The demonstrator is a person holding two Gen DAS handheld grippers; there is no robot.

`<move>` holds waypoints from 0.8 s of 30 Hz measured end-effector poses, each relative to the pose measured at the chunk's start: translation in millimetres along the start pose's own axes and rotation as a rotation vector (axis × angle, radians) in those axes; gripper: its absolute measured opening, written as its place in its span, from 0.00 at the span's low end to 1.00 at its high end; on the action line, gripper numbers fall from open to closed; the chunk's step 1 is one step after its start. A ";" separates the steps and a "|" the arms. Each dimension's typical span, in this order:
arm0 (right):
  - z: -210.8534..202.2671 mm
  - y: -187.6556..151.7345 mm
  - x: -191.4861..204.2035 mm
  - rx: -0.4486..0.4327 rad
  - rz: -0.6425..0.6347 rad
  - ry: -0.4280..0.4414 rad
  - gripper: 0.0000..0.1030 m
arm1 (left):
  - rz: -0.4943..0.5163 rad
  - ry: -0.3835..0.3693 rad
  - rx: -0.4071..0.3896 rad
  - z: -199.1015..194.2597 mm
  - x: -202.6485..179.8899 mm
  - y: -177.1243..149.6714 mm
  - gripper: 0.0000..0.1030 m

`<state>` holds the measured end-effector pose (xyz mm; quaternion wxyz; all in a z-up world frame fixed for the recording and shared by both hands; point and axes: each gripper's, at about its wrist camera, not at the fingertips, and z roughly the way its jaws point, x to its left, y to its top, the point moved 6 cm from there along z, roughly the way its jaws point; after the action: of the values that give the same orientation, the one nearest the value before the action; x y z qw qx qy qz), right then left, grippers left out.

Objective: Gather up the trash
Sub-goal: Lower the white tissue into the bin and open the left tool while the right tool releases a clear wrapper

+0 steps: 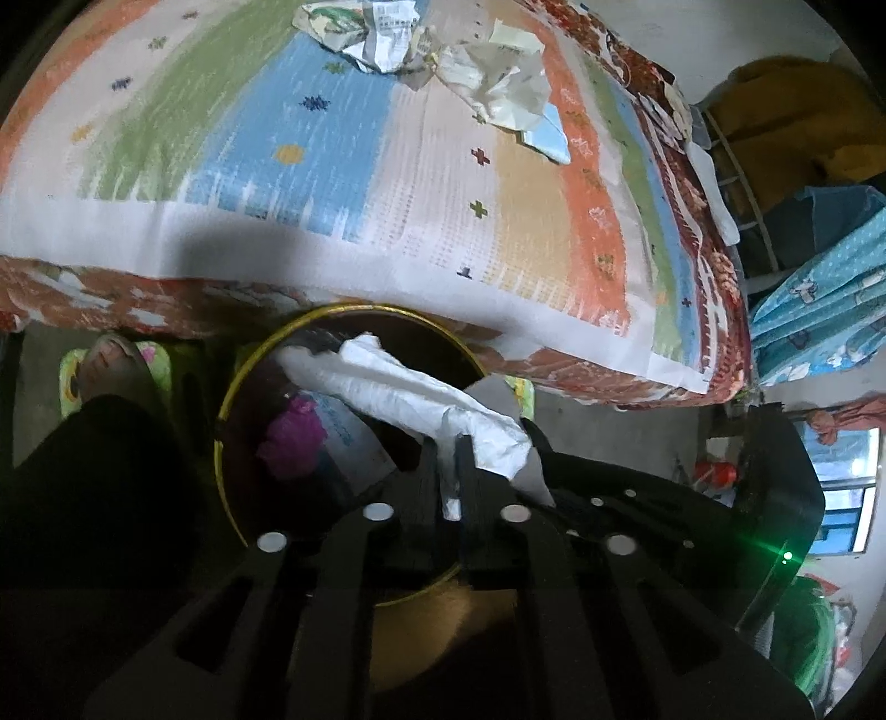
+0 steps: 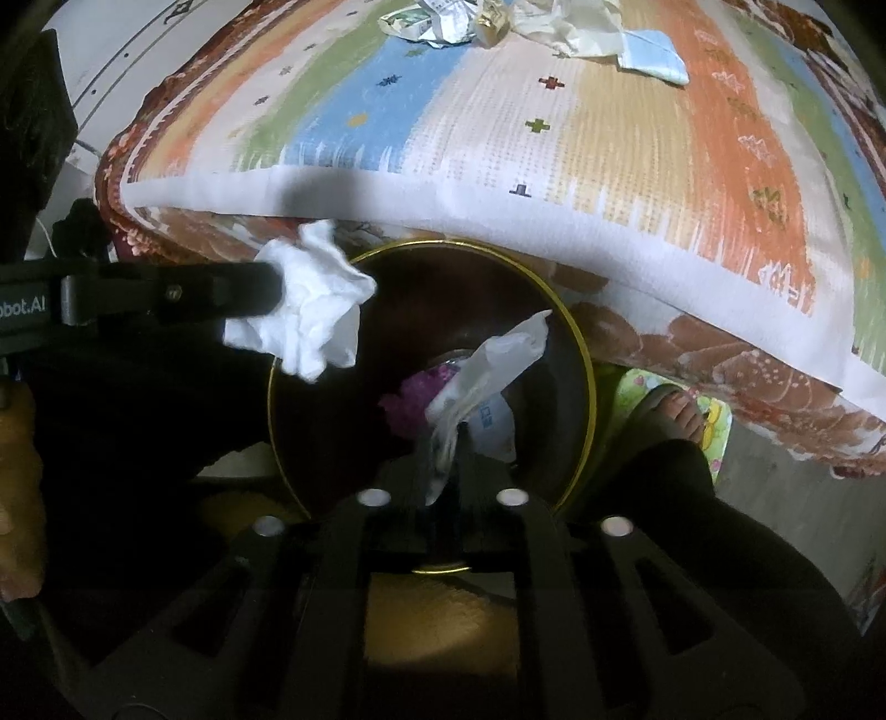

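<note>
A dark round bin with a gold rim (image 1: 224,410) (image 2: 587,354) stands on the floor against the bed. My left gripper (image 1: 447,443) (image 2: 277,291) is shut on a crumpled white tissue (image 1: 421,399) (image 2: 315,310) and holds it over the bin's edge. My right gripper (image 2: 443,437) is shut on a clear plastic wrapper (image 2: 493,365) above the bin's mouth. Inside the bin lie a purple scrap (image 1: 290,435) (image 2: 412,399) and a white packet (image 2: 495,426). More crumpled paper trash (image 1: 443,50) (image 2: 498,19) lies far back on the bed.
The bed has a striped colourful cover (image 1: 387,166) (image 2: 554,138). The person's feet in slippers (image 1: 105,365) (image 2: 675,410) stand either side of the bin. Blue cloth (image 1: 819,310) and a metal rack (image 1: 742,183) are at the right.
</note>
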<state>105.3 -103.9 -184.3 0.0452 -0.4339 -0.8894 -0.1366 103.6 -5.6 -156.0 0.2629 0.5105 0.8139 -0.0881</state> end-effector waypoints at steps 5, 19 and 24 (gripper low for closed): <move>-1.9 1.9 -0.1 -0.012 0.005 0.000 0.24 | -0.018 -0.007 -0.022 -4.6 2.1 3.6 0.28; -27.2 21.2 -1.8 -0.144 -0.016 -0.049 0.37 | -0.002 0.033 -0.155 -37.4 3.3 29.5 0.44; -41.7 34.5 -8.0 -0.200 0.005 -0.040 0.44 | 0.015 0.076 -0.204 -49.6 4.6 41.7 0.54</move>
<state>135.8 -101.6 -139.0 -0.0158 -0.4411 -0.8710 -0.2158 121.8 37.8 -111.2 0.2830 0.4902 0.8242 0.0165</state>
